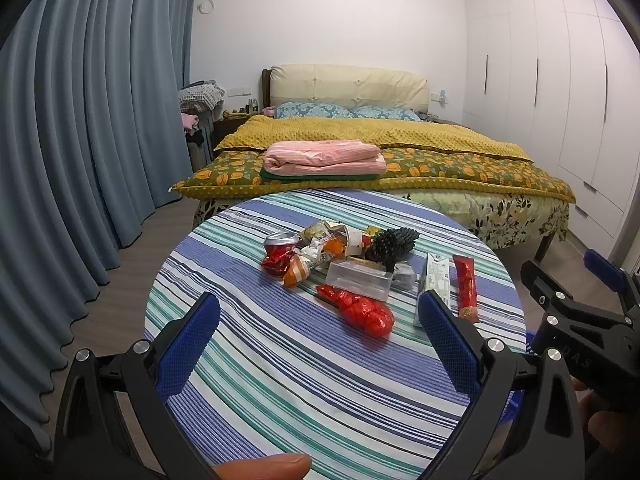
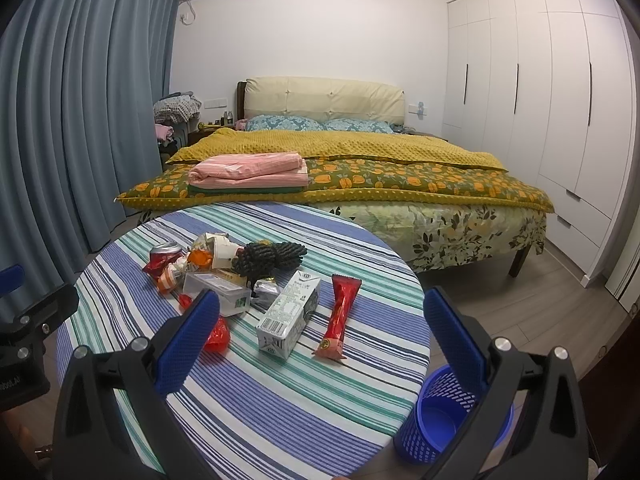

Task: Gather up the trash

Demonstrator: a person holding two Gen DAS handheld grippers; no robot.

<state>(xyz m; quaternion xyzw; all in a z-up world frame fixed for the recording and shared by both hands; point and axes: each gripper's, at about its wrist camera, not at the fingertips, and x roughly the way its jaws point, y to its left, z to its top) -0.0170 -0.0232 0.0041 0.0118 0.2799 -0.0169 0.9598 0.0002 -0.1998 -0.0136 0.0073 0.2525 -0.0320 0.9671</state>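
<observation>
Striped round table (image 1: pixel 280 360) holds trash pile (image 1: pixel 340 256) ahead of both spread-wide, empty tongs (image 1: pixel 320 344) (image 2: pixel 320 344).

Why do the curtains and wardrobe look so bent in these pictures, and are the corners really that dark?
Left wrist view: the fisheye lens bows the curtain and wardrobe; corners go black at the lens edge. Right wrist view: same curving, even soft room light, only faint shadows under the trash on the table; the open right gripper up close looks slightly soft.

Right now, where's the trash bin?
In the right wrist view, the blue mesh bin stands on the floor at lower right, just off the round table edge, partly behind the right gripper. It looks empty.
</observation>
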